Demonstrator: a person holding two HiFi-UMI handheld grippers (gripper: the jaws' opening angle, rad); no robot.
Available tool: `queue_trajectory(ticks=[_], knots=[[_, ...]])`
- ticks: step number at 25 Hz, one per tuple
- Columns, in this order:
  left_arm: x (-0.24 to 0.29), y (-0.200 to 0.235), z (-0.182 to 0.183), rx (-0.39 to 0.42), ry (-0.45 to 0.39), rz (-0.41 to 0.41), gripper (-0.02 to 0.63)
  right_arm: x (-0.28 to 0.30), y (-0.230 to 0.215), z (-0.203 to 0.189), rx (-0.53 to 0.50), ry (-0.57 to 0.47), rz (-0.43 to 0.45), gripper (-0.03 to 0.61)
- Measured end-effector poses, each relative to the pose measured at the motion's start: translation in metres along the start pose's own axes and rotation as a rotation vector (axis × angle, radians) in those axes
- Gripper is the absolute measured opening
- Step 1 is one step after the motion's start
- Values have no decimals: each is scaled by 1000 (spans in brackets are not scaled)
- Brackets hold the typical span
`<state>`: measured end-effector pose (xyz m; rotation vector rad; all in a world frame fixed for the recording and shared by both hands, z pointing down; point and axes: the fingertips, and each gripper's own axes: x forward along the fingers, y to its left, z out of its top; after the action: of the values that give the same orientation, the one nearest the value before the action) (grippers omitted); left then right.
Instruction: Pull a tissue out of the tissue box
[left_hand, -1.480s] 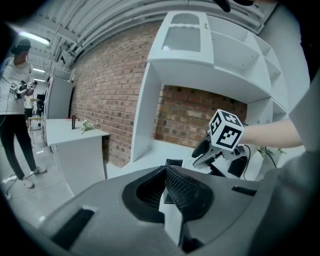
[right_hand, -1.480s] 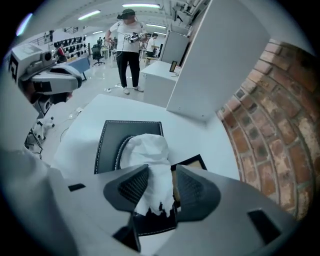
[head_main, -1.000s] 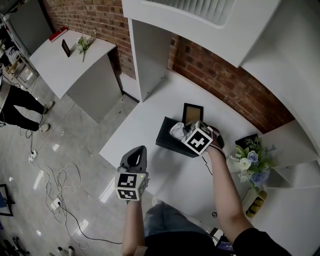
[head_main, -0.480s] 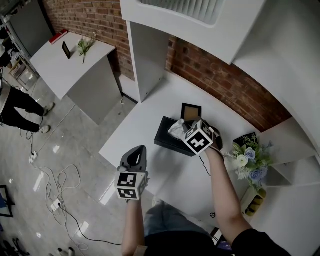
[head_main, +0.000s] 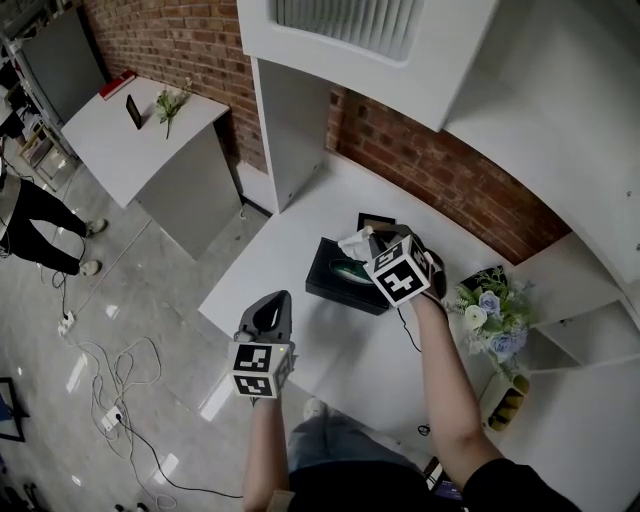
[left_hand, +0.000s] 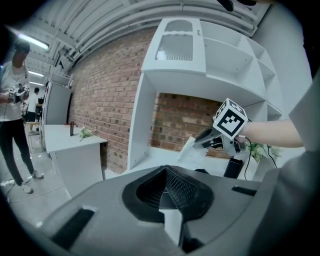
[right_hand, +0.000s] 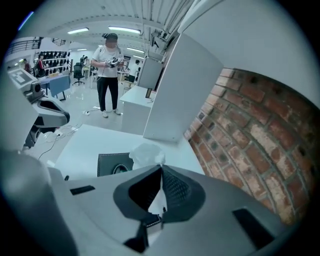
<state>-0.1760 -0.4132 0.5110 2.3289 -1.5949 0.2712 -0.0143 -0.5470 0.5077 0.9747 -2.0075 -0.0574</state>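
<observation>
There are two claws, the left claw (head_main: 268, 303) and the right claw (head_main: 366, 240); one tissue (head_main: 352, 241); one tissue box (head_main: 335, 283). There are two counters, the near counter (head_main: 290, 250) and the far counter (head_main: 120, 135); one picture frame (head_main: 377, 219); one bunch of flowers (head_main: 490, 312); one green sprig (head_main: 170, 97); one person (head_main: 40, 215).

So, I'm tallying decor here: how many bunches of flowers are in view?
2. A blue-and-white bouquet on the counter, right of the tissue box; a small flower sprig on the separate white table at upper left. More may be hidden behind the shelving.
</observation>
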Motion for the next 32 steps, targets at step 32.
queue_trajectory(ticks=[32], knots=[[-27,-73,78,111,-163,-80,8,-207,26,-34,734,-725,-201,-1]])
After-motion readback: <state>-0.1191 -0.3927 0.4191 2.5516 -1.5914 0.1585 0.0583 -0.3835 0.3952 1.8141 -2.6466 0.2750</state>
